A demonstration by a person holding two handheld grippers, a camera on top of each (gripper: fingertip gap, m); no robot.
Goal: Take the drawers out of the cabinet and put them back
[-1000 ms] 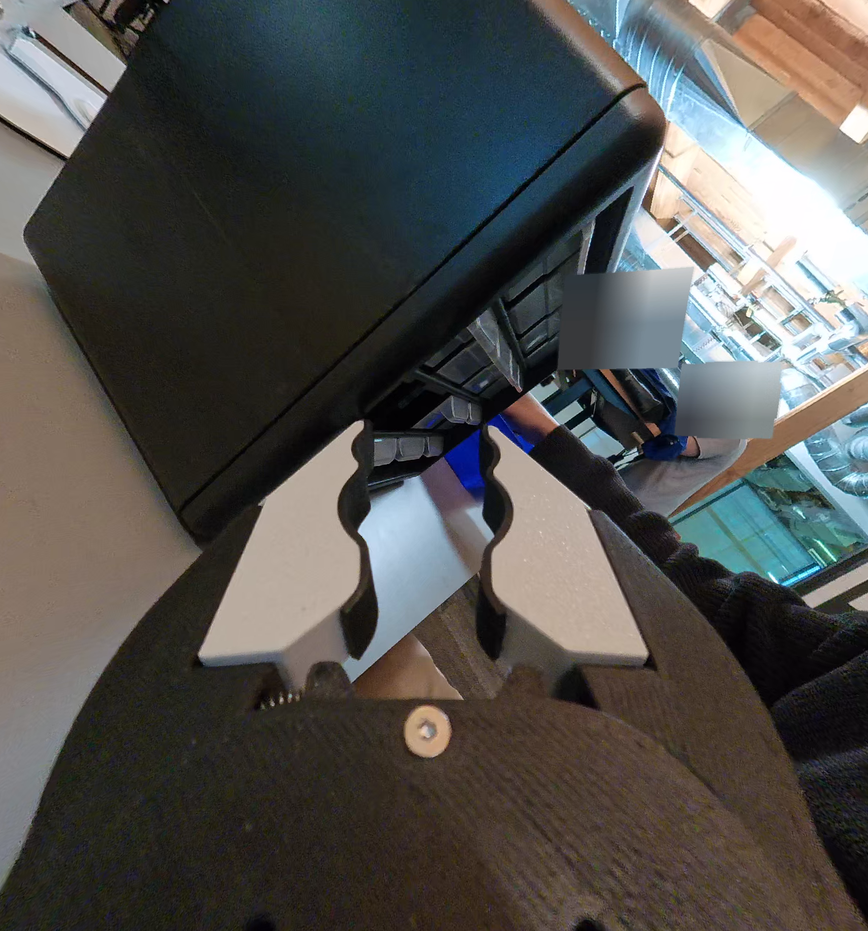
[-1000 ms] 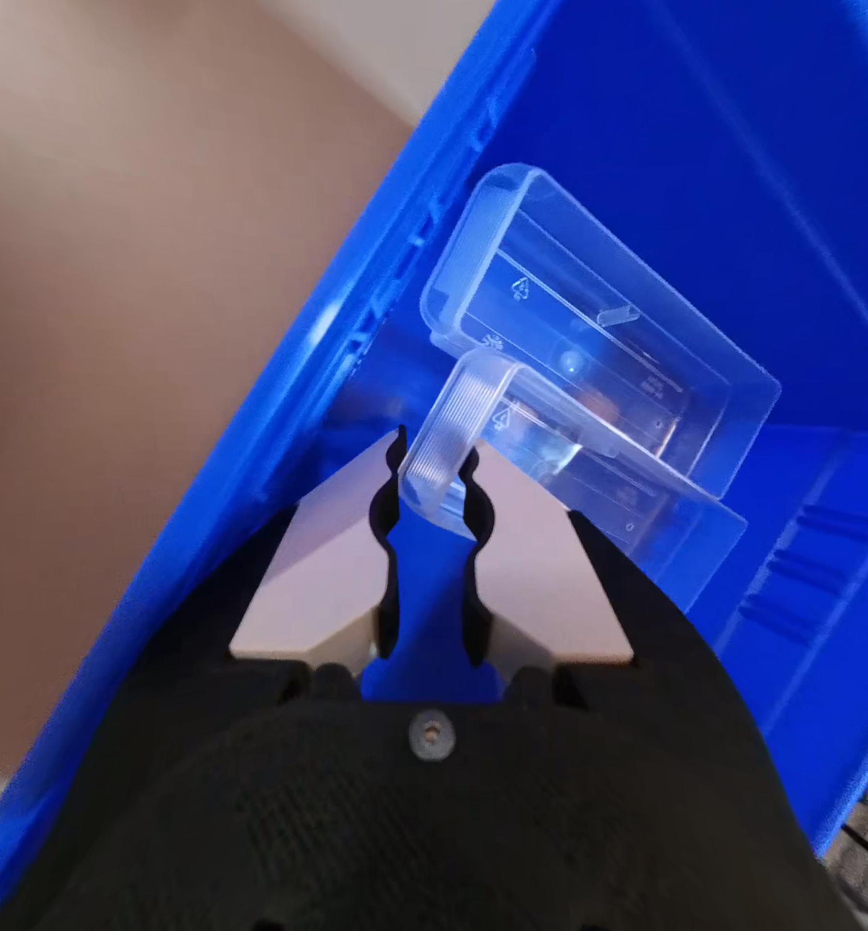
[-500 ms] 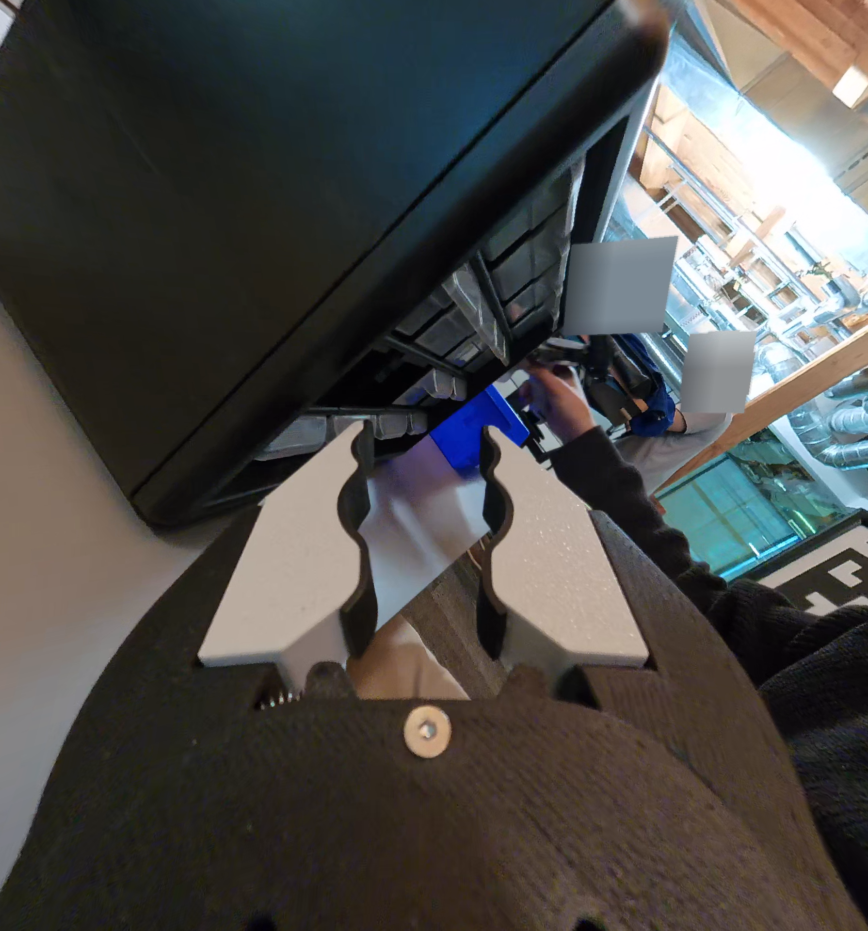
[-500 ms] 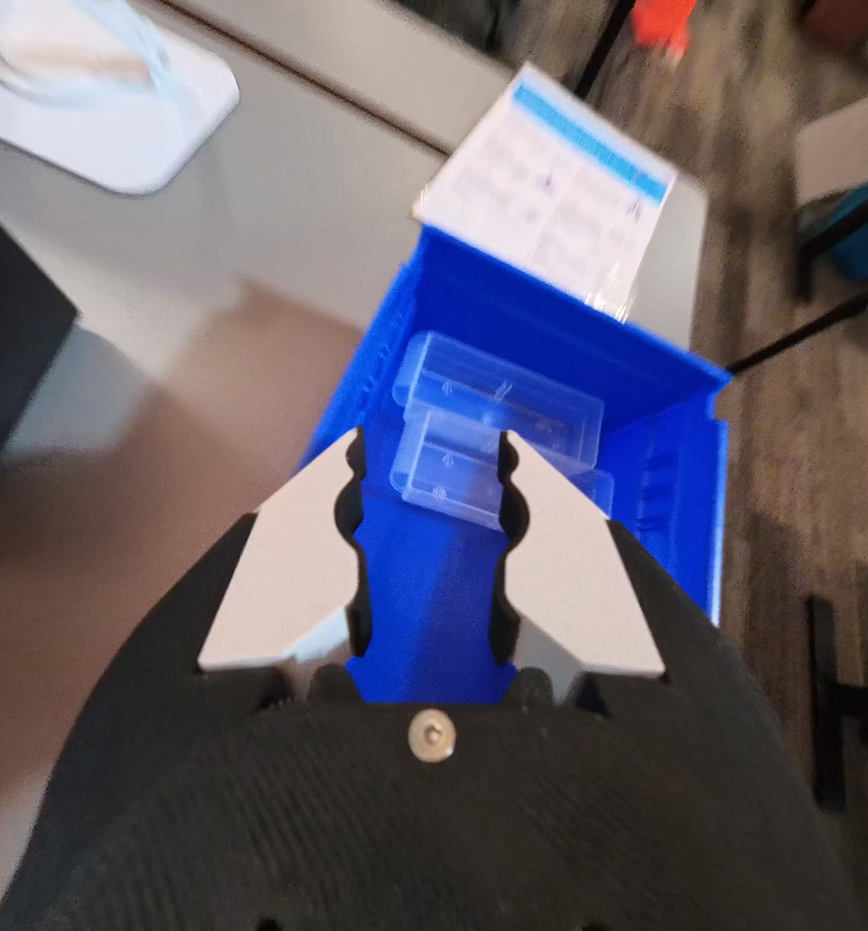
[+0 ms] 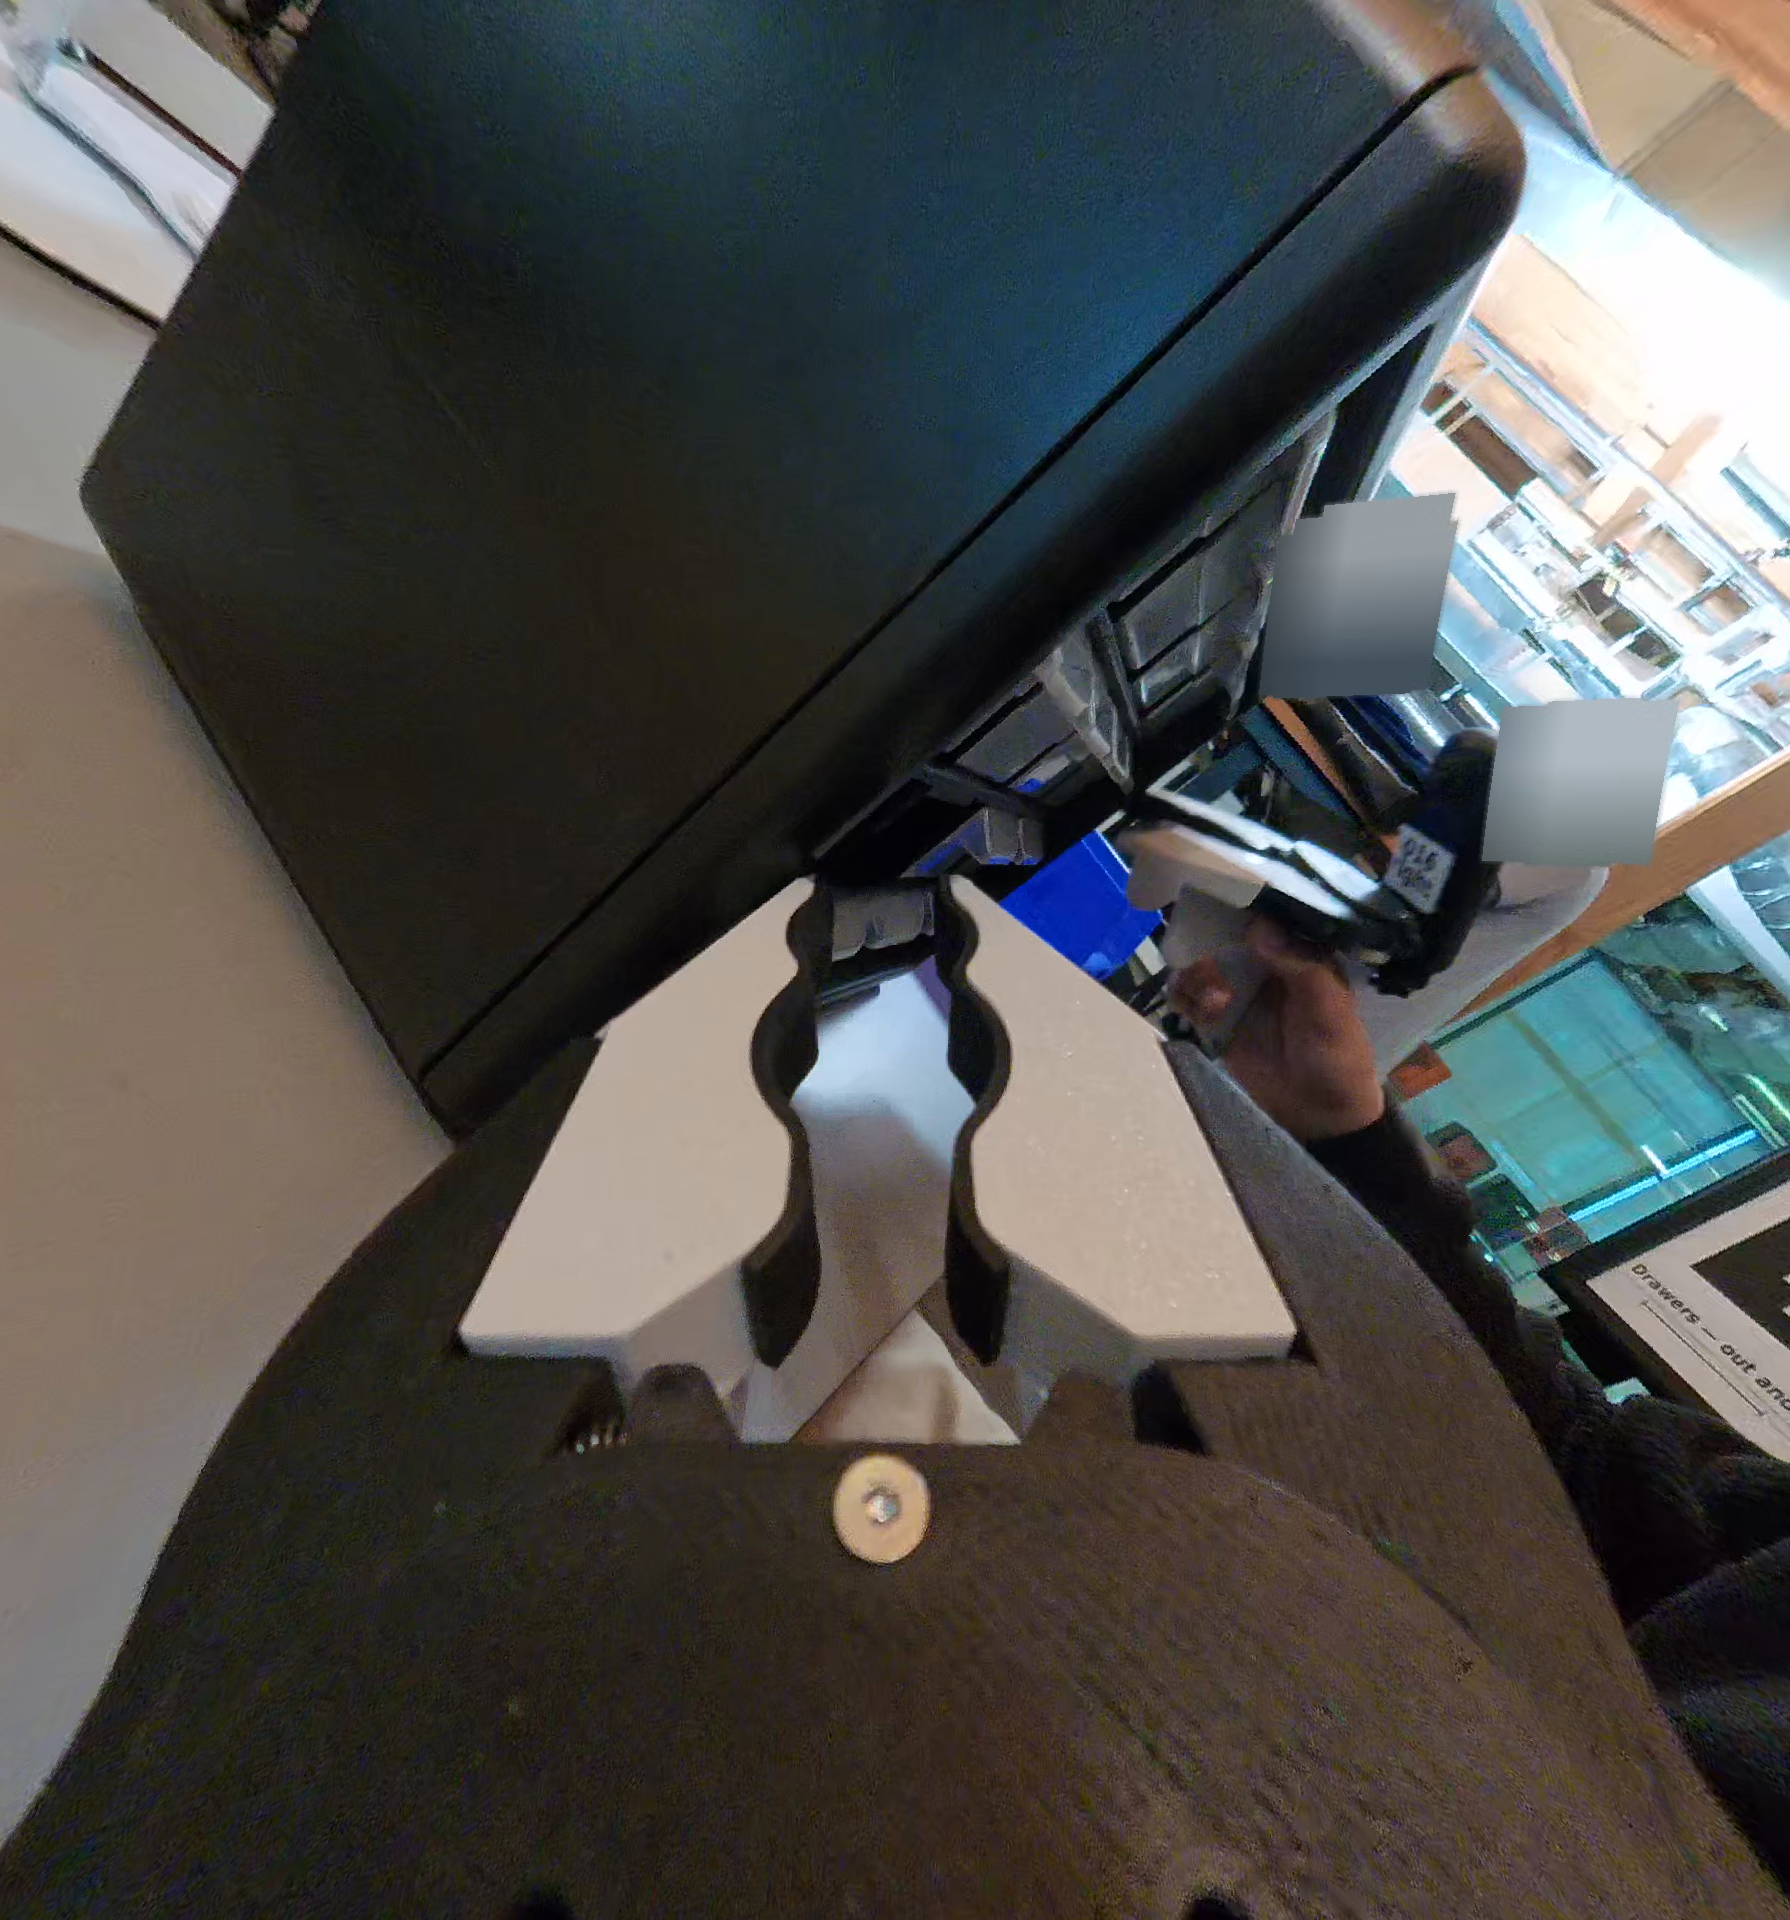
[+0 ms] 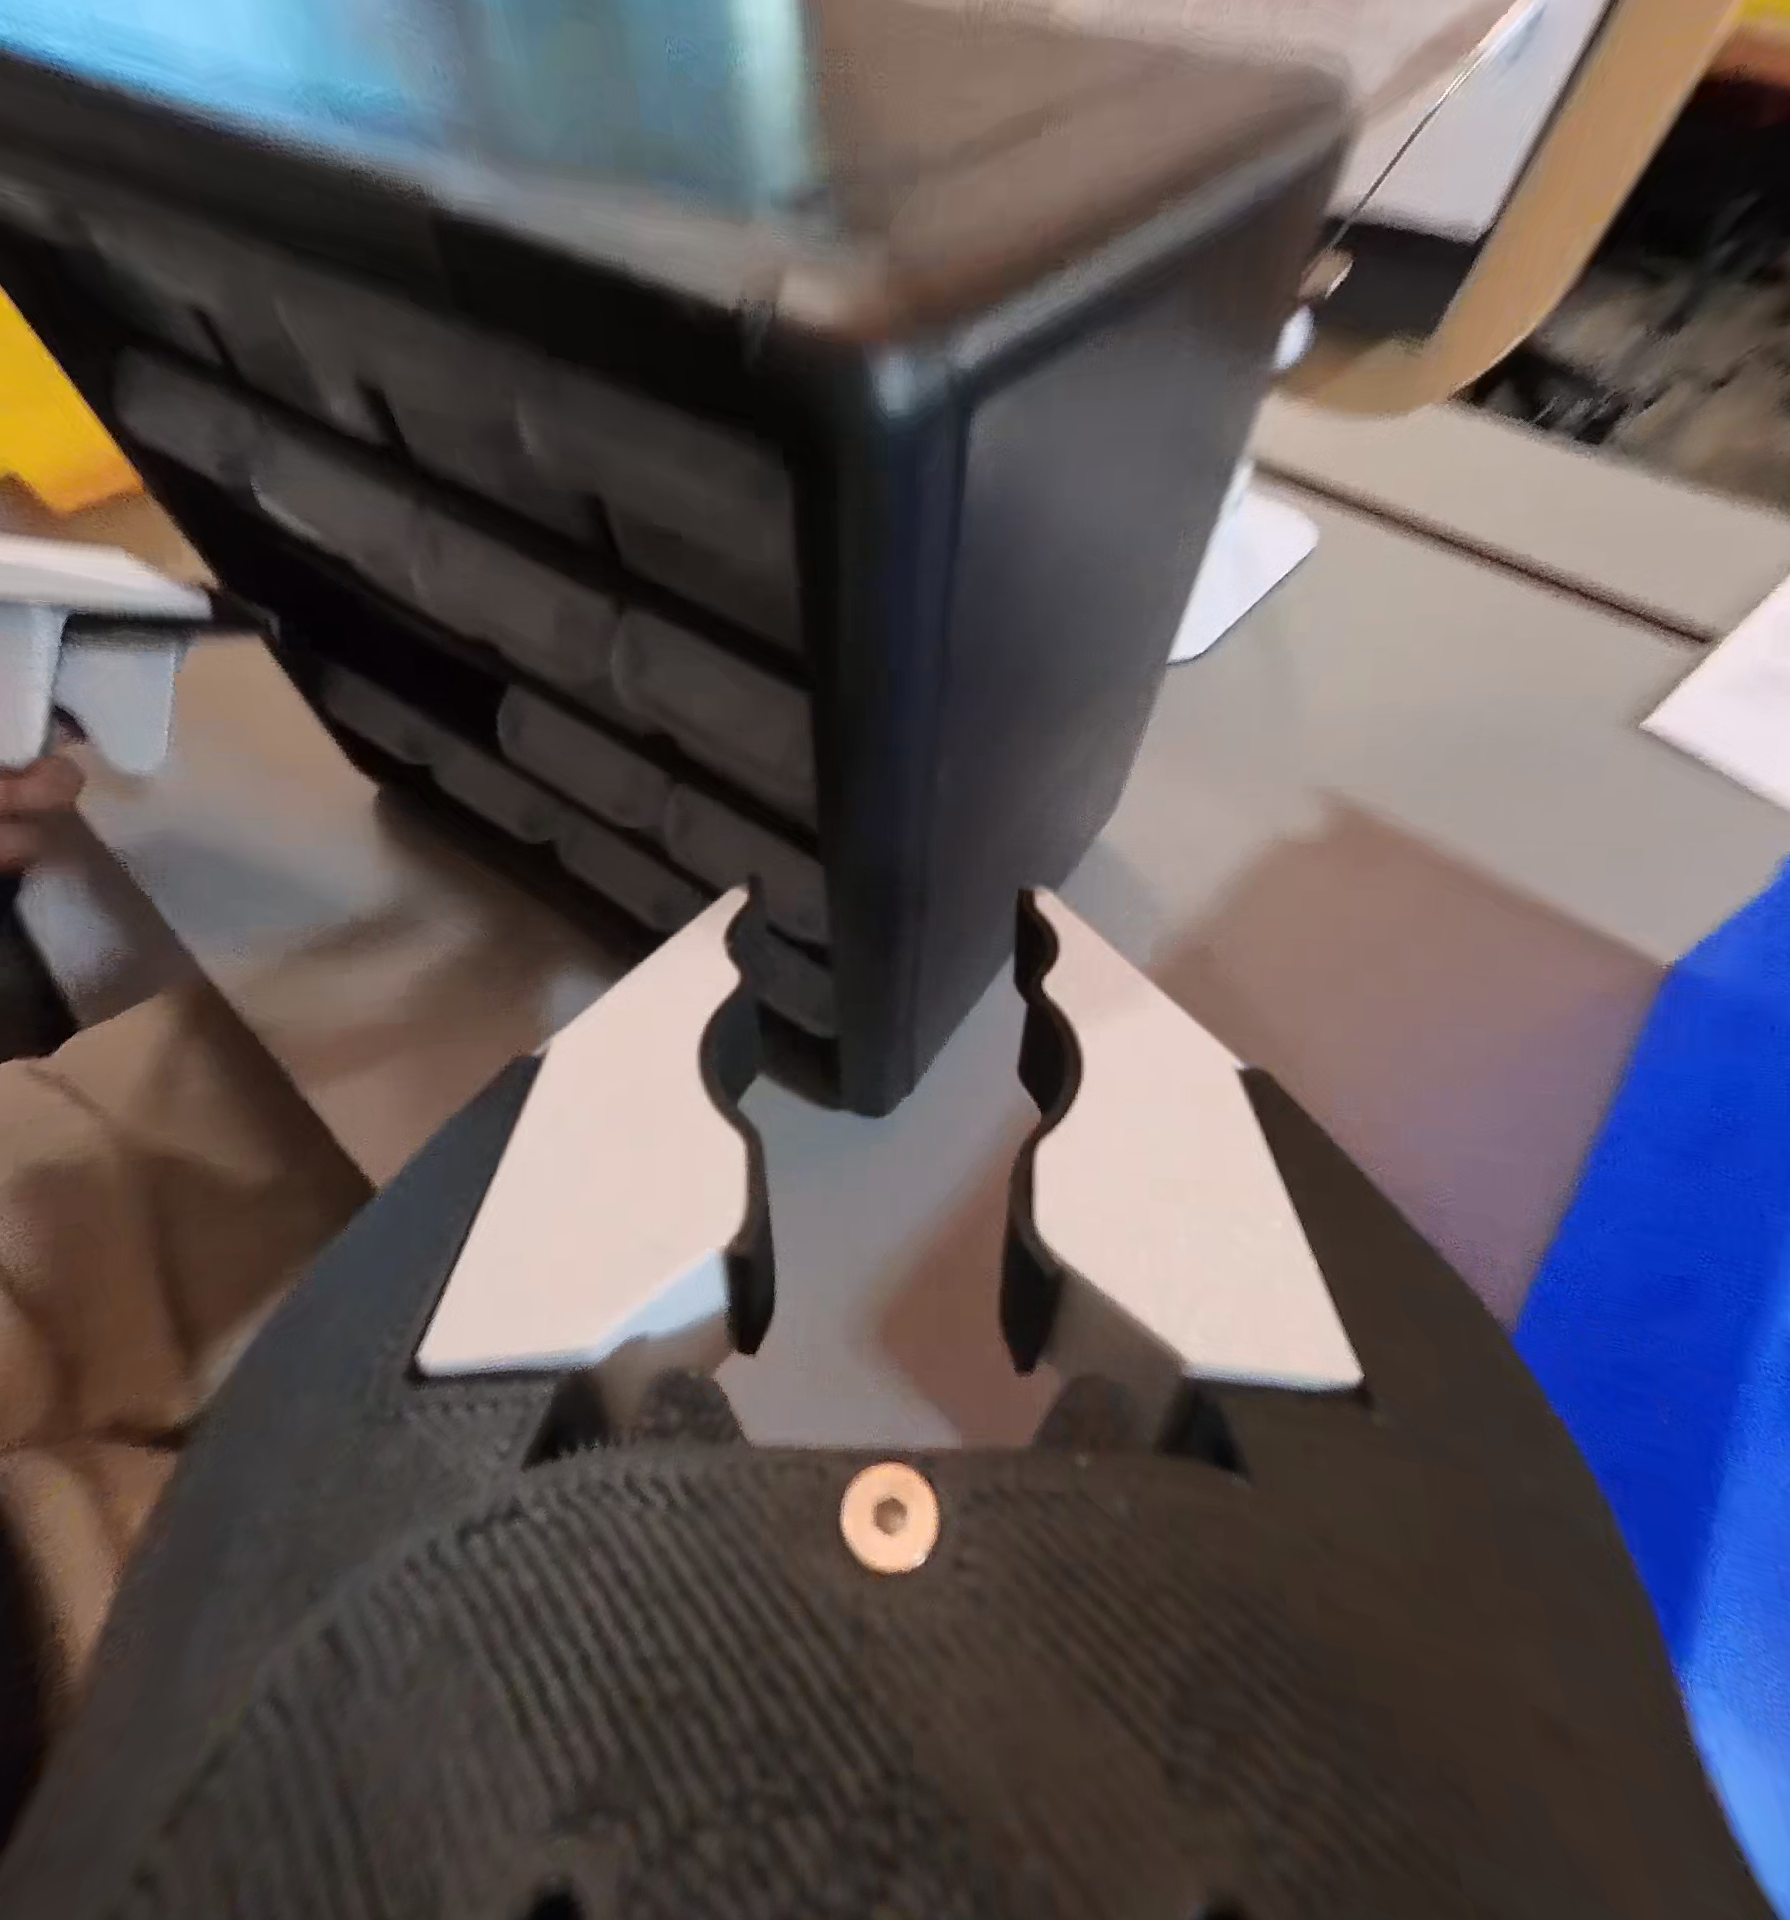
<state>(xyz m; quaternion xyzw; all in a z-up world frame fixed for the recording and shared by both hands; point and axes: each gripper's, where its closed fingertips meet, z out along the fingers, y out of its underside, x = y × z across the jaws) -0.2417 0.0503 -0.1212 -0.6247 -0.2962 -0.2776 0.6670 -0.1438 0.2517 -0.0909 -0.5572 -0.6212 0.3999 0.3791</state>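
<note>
- Our left tool has its jaws set narrowly apart, and a clear drawer handle shows in the gap at the tips; we cannot tell whether the pads touch it.
- That handle belongs to a low drawer at the near bottom corner of the cabinet, whose black side wall fills most of the left wrist view.
- Past the tips, more drawers sit in the cabinet front, seen edge-on.
- Beyond them a blue bin shows, and the right tool appears farther off, held by a hand in a dark sleeve.
- The cabinet stands on the pale desk.
- A black-and-white marker card lies at the right edge of that view.
- Our right tool is wide and empty, its tips pointing at the cabinet's lower front corner without touching it.
- In the blurred right wrist view, rows of drawers fill the cabinet front; a dark gap in one lower row may be an empty slot, though the blur leaves us unsure.
- The left tool shows at the left edge, near the cabinet front.
- The blue bin stands at the right edge, with a white sheet behind it on the desk.
</note>
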